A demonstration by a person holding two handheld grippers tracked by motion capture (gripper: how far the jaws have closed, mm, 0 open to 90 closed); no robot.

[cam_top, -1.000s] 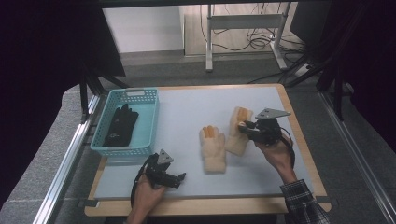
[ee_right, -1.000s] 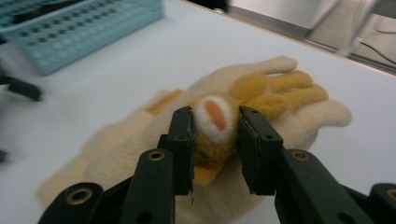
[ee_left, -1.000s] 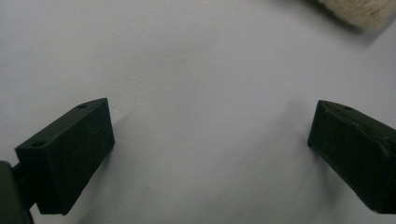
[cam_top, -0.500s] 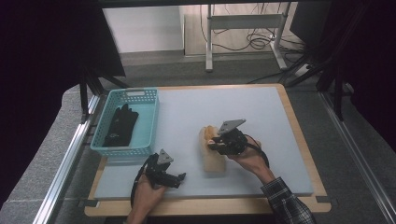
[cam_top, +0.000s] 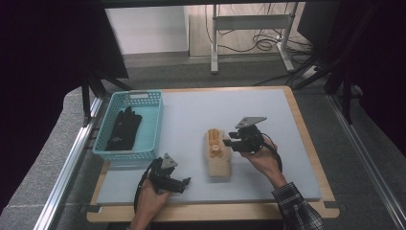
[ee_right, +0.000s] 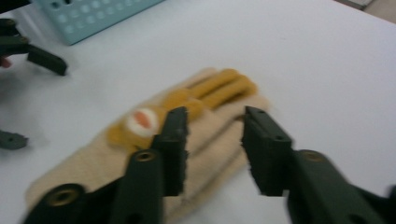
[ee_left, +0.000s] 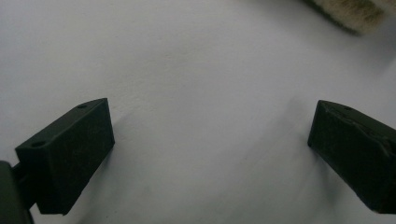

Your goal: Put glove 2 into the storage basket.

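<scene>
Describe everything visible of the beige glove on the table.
The beige glove looks like soft knit or fleece, with an orange-yellow figure on top bearing a round white-and-orange patch. It seems to be two gloves stacked, lying flat on the grey table, cuff toward the person, fingers pointing away. The right gripper hovers above it, jaws apart, gripping nothing; they have just opened a little. Contact can't be told.

Beige knitted gloves [cam_top: 218, 155], stacked one on the other, lying flat near the table's centre, fingers pointing far, cuffs near. Upper glove bears orange-yellow finger stripes and a round white-and-orange patch [ee_right: 141, 120].
</scene>
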